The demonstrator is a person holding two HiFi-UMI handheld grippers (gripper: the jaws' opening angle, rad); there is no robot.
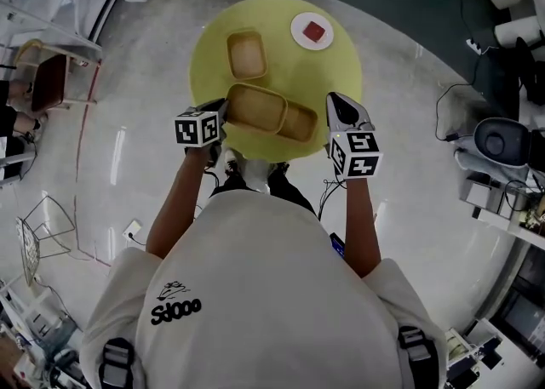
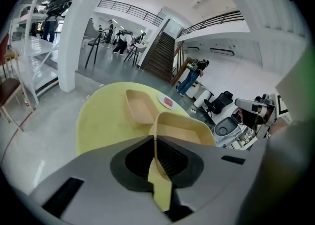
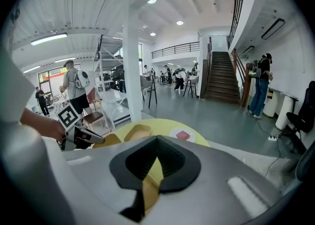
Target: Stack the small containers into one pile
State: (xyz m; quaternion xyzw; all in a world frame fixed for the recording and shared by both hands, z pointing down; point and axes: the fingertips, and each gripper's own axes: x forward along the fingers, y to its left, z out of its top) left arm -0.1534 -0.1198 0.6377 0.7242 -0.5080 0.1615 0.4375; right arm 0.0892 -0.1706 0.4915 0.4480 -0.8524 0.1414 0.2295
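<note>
Left gripper (image 2: 156, 143) clamped on the rim of the big tan container (image 1: 255, 108) at the round yellow table's (image 1: 341, 68) near edge; right gripper (image 3: 157, 139), jaws pressed together, at that edge too. Glossy grey floor (image 1: 128, 140) all round, white column (image 3: 132, 66) and staircase (image 3: 220, 79) beyond.

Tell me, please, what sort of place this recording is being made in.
Probably a large open hall used as a lab or workshop: a staircase rises to a railed mezzanine, people stand around tables across the smooth grey floor, and the round yellow table stands in the open.
</note>
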